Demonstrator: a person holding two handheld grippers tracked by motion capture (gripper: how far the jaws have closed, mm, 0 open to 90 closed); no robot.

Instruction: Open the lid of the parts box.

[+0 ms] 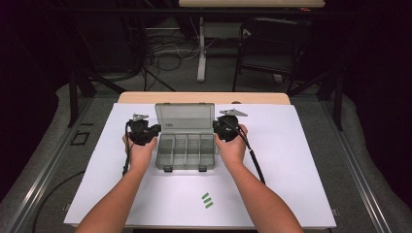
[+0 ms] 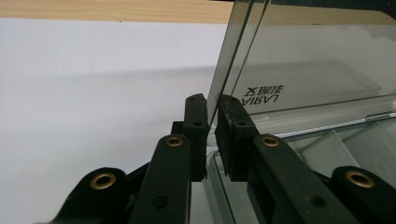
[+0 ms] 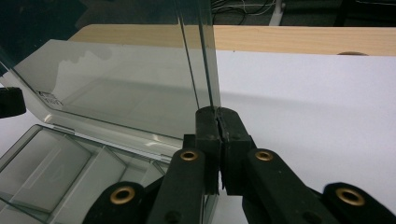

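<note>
While I stand over the table with a gripper in each hand, the clear smoky-grey plastic compartment box [image 1: 186, 150] sits at the centre of the white sheet [image 1: 291, 160], its tinted transparent hinged lid [image 1: 185, 118] standing upright at the box's twelve o'clock edge. My right gripper [image 3: 218, 114], at three o'clock of the box, has its black jaws pressed together on the lid's side edge, the thin panel pinched between the pads. My left gripper [image 2: 212, 109], at nine o'clock, straddles the lid's other side edge; its jaws are nearly together with the panel between them, but a sliver of gap shows, so I judge that pinch not quite made. As I read it, the box is already open and its four front compartments look empty; what is left is to finish the left pinch and then swing the lid, whichever way the work calls for, and both latches [image 1: 167, 168] at six o'clock hang free. The sheet is bare apart from a small green striped mark [image 1: 208, 200] at six o'clock, and it covers a pale wooden tabletop [image 1: 204, 97]. Beyond, at twelve o'clock, the room is dark, with grey carpet, loose cables [image 1: 170, 48], a white table leg [image 1: 201, 48] and a black chair [image 1: 272, 43].
</note>
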